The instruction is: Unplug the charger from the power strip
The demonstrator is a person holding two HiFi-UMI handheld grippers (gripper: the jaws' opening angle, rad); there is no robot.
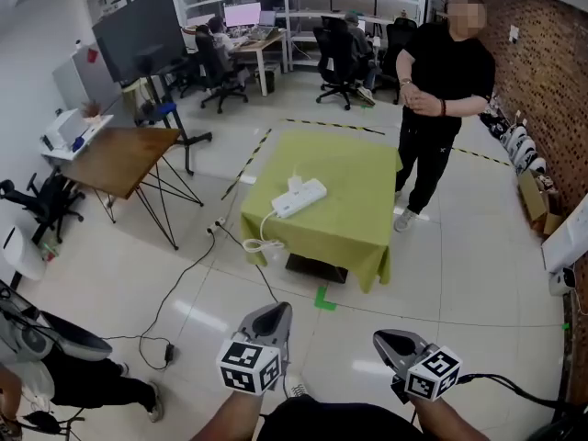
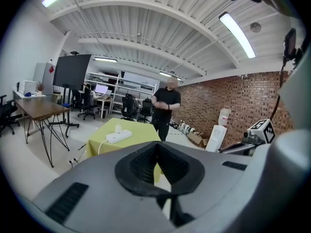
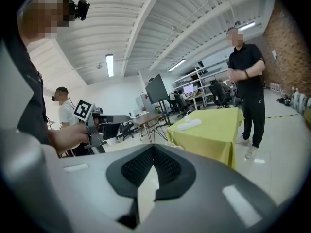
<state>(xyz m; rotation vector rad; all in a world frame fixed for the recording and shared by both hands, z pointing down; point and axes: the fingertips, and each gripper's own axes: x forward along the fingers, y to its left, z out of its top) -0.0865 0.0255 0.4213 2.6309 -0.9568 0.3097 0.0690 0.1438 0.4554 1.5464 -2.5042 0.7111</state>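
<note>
A white power strip (image 1: pixel 299 197) lies on a table under a green cloth (image 1: pixel 354 228), a few steps ahead of me. A white charger (image 1: pixel 295 183) stands plugged into its far end. Its white cable (image 1: pixel 261 243) hangs over the table's near left corner. My left gripper (image 1: pixel 267 323) and right gripper (image 1: pixel 398 344) are held low near my body, far from the table, both shut and empty. The left gripper view shows the power strip (image 2: pixel 119 136) above its closed jaws; the right gripper view shows the power strip (image 3: pixel 189 124) on the green table (image 3: pixel 209 130).
A person in black (image 1: pixel 441 81) stands at the table's far right corner. A wooden folding table (image 1: pixel 119 159) is at the left, with black cables (image 1: pixel 170 306) on the floor near it. Another person's legs (image 1: pixel 92 379) show at bottom left. Office chairs and desks stand at the back.
</note>
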